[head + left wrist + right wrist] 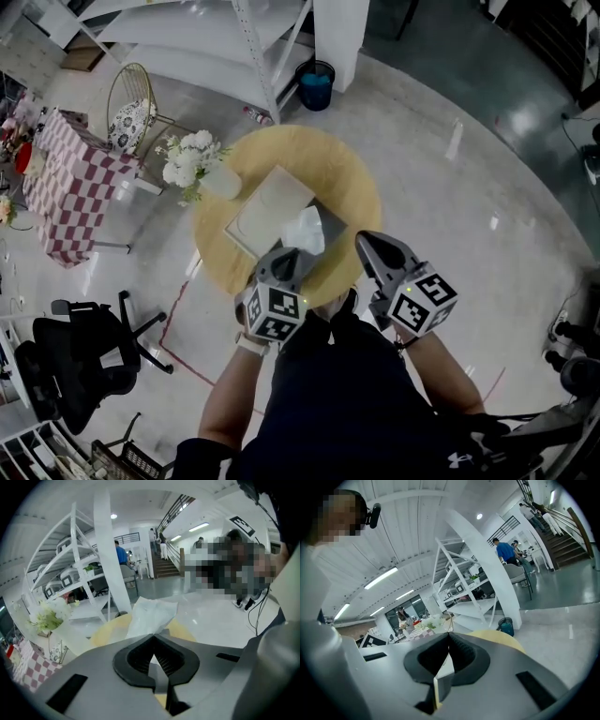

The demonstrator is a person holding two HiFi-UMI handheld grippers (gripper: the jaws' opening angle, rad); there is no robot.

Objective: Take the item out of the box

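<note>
- White crumpled item (306,231): sits over the near-right corner of the box (262,211), its lower end pinched in the left gripper (290,255). In the left gripper view the item (151,616) rises from the closed tips of the left gripper (153,636).
- Right gripper (362,240): jaws together and empty; it hovers over the table's near-right edge, just right of the box.
- Box: flat, pale, set askew near the middle of the round yellow table (352,178).
- Free table: the bare far-right arc.
- Flower vase (190,164): at the far-left rim.
- Grey floor (469,187): open to the right.
</note>
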